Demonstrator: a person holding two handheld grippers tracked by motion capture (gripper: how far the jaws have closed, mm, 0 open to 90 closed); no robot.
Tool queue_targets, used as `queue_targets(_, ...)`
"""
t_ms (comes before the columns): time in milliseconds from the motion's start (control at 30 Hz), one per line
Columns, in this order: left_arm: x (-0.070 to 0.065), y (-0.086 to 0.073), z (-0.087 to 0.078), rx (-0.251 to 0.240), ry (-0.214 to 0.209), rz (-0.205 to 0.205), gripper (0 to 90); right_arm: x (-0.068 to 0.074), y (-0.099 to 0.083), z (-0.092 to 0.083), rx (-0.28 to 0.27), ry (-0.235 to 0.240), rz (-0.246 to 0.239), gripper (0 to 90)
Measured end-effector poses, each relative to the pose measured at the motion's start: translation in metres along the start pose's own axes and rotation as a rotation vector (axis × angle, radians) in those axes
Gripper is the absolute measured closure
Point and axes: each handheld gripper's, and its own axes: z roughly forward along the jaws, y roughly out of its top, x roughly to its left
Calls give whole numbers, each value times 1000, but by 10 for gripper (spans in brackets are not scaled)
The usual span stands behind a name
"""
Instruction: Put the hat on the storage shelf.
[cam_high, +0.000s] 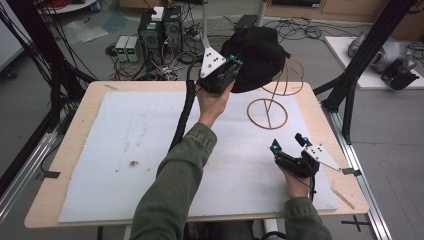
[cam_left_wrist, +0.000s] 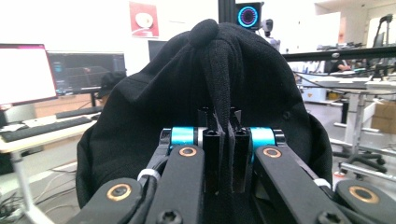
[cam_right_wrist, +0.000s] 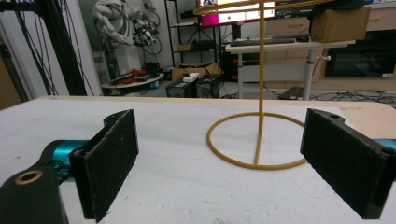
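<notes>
A black cap (cam_high: 257, 57) hangs in the air over the far side of the table, beside the top of a yellow wire stand (cam_high: 268, 114). My left gripper (cam_high: 231, 66) is shut on a fold of the cap (cam_left_wrist: 219, 93), whose fabric is pinched between the jaws in the left gripper view. The stand's ring base (cam_right_wrist: 256, 140) rests on the white mat, its post rising upward. My right gripper (cam_high: 290, 142) rests low on the mat near the right front, open, its pads (cam_right_wrist: 109, 161) wide apart, pointing toward the stand with nothing between them.
A white mat (cam_high: 125, 150) covers a wooden table (cam_high: 75, 115). Black frame posts (cam_high: 367, 47) stand at the table's right and left. Computers and cables (cam_high: 155, 35) lie on the floor beyond the far edge. A thin stick (cam_high: 342, 196) lies at the front right corner.
</notes>
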Motion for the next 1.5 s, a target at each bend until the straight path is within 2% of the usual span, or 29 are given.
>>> queue_targets(100, -4, -1, 13, 1, -18, -2, 877, 2, 0, 0, 5, 5, -3, 105)
queue_targets(133, -5, -1, 17, 5, -20, 0, 876, 3, 0, 1, 4, 14, -24, 105)
queue_targets(267, -9, 4, 34, 9, -45, -7, 876, 3, 0, 1, 4, 16, -16, 105)
queue_targets(300, -9, 4, 34, 9, -45, -7, 876, 2, 0, 1, 2, 18, -18, 106)
queue_targets(500, -17, 12, 57, 46, -83, 39, 876, 2, 1, 0, -11, 20, -21, 105)
queue_targets(700, -23, 17, 74, 52, -107, 39, 876, 4, 0, -1, 0, 34, -22, 105)
queue_targets(767, -23, 18, 78, 58, -103, 58, 876, 4, 0, 0, -3, 38, -28, 105)
queue_targets(1033, -22, 11, 94, 93, -124, 35, 875, 5, 0, 0, -2, 45, -29, 105)
queue_targets(1200, -22, 7, 102, 135, -127, 27, 875, 7, 0, 0, 0, 50, -27, 106)
queue_targets(1333, -22, 2, 109, 193, -142, 45, 875, 9, 0, 1, 1, 51, -37, 106)
queue_targets(1500, -25, -5, 115, 248, -178, 47, 874, 9, -1, 2, 4, 54, -38, 106)
